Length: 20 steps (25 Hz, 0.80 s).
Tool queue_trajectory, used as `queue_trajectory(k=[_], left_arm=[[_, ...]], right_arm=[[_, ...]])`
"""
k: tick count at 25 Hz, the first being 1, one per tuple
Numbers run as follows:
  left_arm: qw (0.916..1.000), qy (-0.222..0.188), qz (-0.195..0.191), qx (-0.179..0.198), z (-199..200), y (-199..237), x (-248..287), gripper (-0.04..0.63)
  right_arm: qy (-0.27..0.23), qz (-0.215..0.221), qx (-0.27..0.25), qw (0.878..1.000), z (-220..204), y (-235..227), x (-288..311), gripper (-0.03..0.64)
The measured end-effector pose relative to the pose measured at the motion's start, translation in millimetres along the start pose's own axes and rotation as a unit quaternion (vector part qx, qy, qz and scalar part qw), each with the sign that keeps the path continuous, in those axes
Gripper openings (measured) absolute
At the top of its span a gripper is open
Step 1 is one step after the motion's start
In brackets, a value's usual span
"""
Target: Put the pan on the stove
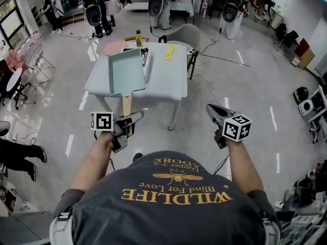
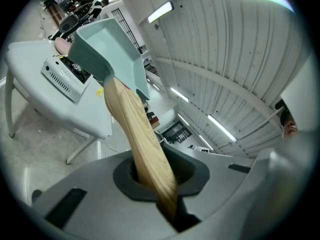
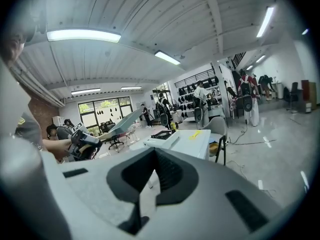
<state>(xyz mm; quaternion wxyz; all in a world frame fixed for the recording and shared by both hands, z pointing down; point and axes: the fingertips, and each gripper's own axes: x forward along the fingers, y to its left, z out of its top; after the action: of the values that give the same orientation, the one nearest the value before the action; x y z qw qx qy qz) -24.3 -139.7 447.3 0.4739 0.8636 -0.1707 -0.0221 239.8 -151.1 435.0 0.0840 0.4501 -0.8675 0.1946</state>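
**Pan carried in the air, short of the stove**

The pan (image 1: 125,73), a pale-green rectangular one, hangs in the air over the left part of the worktop (image 1: 168,80), carried by its wooden handle (image 2: 140,139). The left gripper (image 1: 132,120) has its fingers clamped on the near end of that handle, so the whole pan sticks out well ahead of the grip and rides tilted. The stove (image 2: 62,73), white with a black top, sits on the worktop beyond the pan. In the head view the pan covers most of it. The right gripper (image 1: 212,110) is off to the right, short of the worktop, with its fingers closed on nothing.

The likeliest trouble is the long lever. With only the handle's end pinched, the pan could twist or droop in the fingers as it comes down and land crooked or half off the burner. Because the pan hides the stove from above, its front edge could also strike the stove's side and push it along the worktop.

A yellow bottle (image 1: 138,38) stands at the far edge behind the stove, where an overshoot could knock it over. A yellow object (image 1: 169,51) lies to the stove's right, and a grey chair (image 1: 186,36) stands at the far corner. Nothing lies between pan and stove.
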Motion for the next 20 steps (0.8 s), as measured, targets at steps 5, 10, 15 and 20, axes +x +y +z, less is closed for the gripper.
queue_trajectory(k=[5, 10, 15, 20], left_arm=[[0.9995, 0.023, -0.023, 0.006, 4, -4, 34, 0.041], [0.9967, 0.062, -0.047, 0.021, 51, 30, 30, 0.041], [0.9939, 0.082, -0.066, 0.031, 68, 58, 32, 0.041], [0.9923, 0.096, -0.071, 0.031, 39, 34, 67, 0.041]], right_arm=[[-0.015, -0.036, 0.006, 0.999, 7, -23, -27, 0.0], [-0.031, -0.064, 0.008, 0.997, 24, -13, 21, 0.0], [-0.035, -0.088, 0.01, 0.995, 17, -15, 46, 0.0], [-0.038, -0.104, 0.019, 0.994, 7, -37, -5, 0.0]])
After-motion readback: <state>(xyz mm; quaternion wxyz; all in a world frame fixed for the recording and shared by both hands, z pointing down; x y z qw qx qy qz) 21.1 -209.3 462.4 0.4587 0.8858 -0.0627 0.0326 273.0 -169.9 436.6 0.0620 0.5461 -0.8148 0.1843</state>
